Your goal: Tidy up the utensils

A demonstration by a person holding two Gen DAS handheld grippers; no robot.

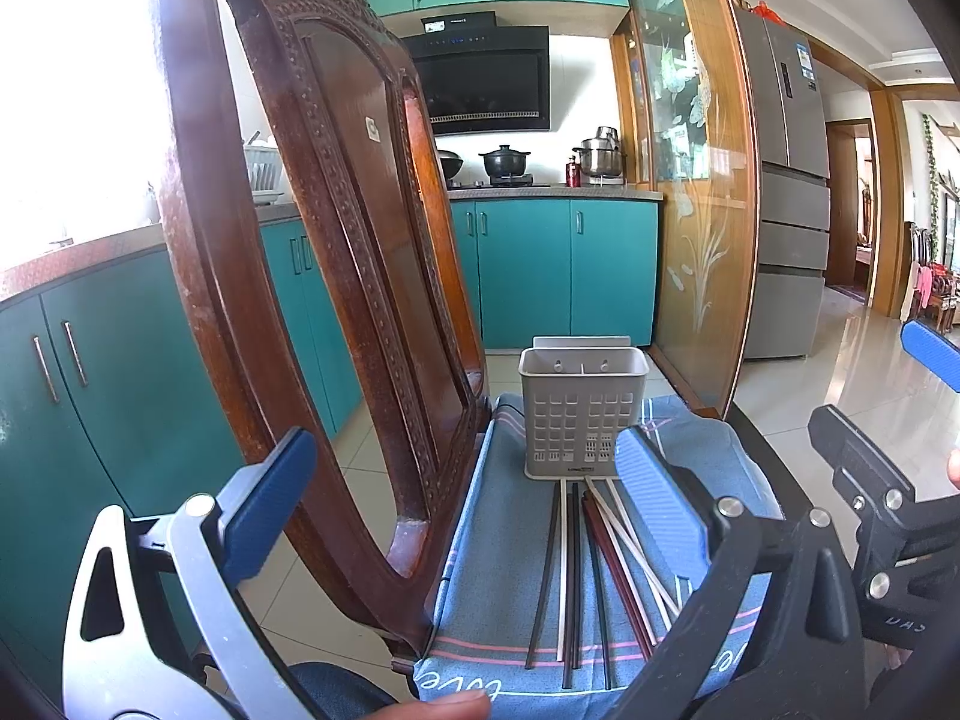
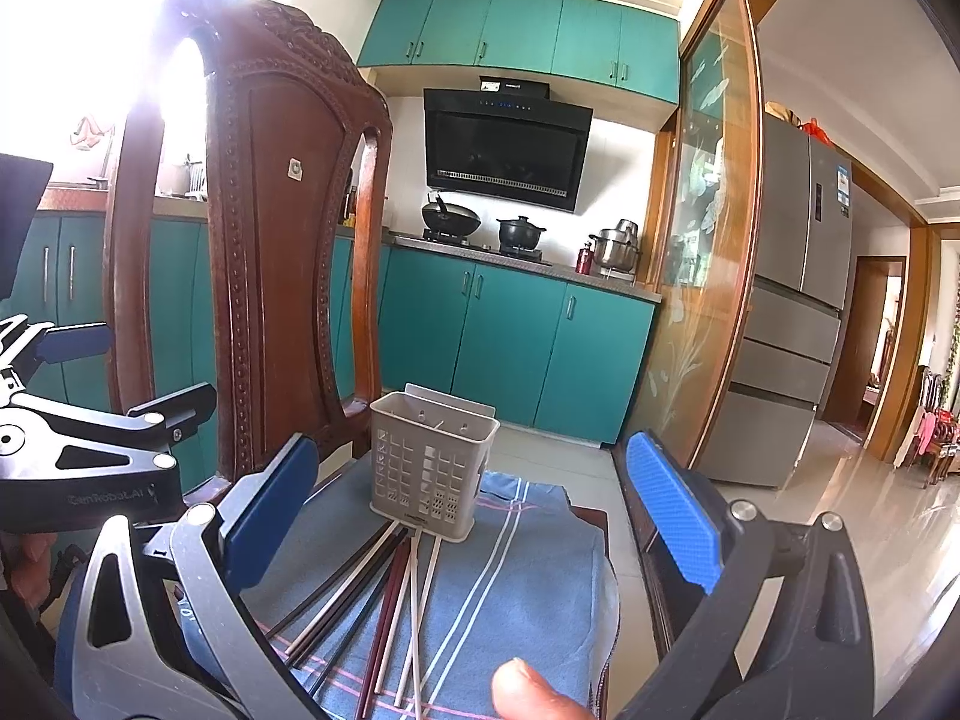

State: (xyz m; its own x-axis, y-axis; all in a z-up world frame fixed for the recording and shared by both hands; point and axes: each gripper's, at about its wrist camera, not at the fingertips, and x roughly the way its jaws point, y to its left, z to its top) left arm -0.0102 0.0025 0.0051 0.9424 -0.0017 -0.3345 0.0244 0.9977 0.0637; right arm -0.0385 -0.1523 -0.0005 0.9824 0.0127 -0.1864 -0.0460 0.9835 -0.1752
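Observation:
A grey perforated utensil holder (image 1: 579, 411) stands upright and empty on a blue cloth (image 1: 498, 540) over a chair seat. Several chopsticks (image 1: 591, 570), black, white and dark red, lie fanned on the cloth in front of it. My left gripper (image 1: 468, 516) is open and empty, above the near ends of the chopsticks. In the right wrist view the holder (image 2: 429, 462) and the chopsticks (image 2: 384, 600) lie ahead. My right gripper (image 2: 474, 516) is open and empty, hovering over the cloth (image 2: 516, 588). The right gripper also shows in the left wrist view (image 1: 882, 414).
A carved wooden chair back (image 1: 312, 276) rises close on the left of the cloth. Teal kitchen cabinets (image 1: 552, 270) and a stove with pots stand behind. A glass sliding door (image 1: 690, 180) and a grey fridge (image 1: 786, 198) are on the right, over a tiled floor.

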